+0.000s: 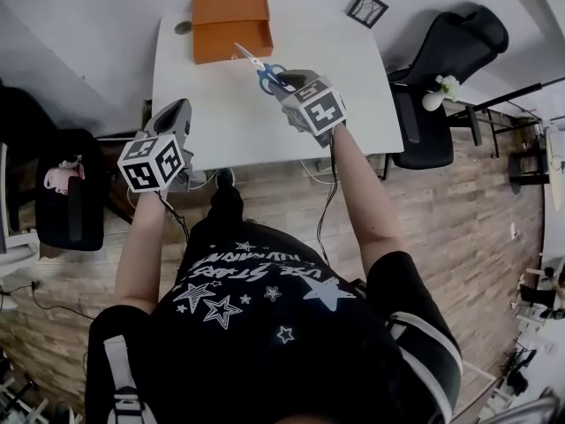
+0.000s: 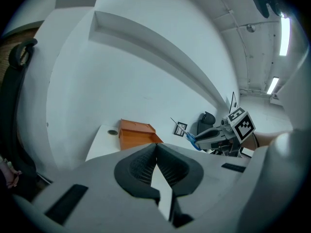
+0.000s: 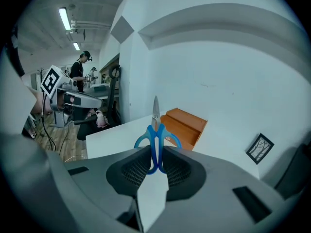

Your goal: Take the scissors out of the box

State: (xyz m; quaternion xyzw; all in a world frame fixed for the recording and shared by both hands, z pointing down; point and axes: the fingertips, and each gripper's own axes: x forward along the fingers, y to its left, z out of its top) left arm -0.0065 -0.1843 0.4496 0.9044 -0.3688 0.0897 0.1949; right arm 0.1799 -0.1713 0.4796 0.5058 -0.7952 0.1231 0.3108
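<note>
The scissors [image 1: 259, 67], blue-handled with steel blades, hang in the air over the white table [image 1: 221, 113], blades pointing toward the orange box [image 1: 231, 26]. My right gripper [image 1: 282, 83] is shut on the blue handles; in the right gripper view the scissors [image 3: 156, 130] stick up between the pads [image 3: 172, 169], blades closed. The open orange box [image 3: 184, 123] stands at the table's far side. My left gripper [image 1: 178, 106] hovers at the table's near left edge, shut with nothing in it, its pads [image 2: 141, 166] touching at the tips. The left gripper view shows the box [image 2: 137, 132] and scissors [image 2: 187, 134].
A small framed picture [image 1: 366, 9] lies at the table's far right corner and a small round object [image 1: 183, 27] left of the box. A black office chair [image 1: 441, 69] stands right of the table, another dark chair [image 1: 66, 193] at left. A person [image 3: 80, 67] stands in the background.
</note>
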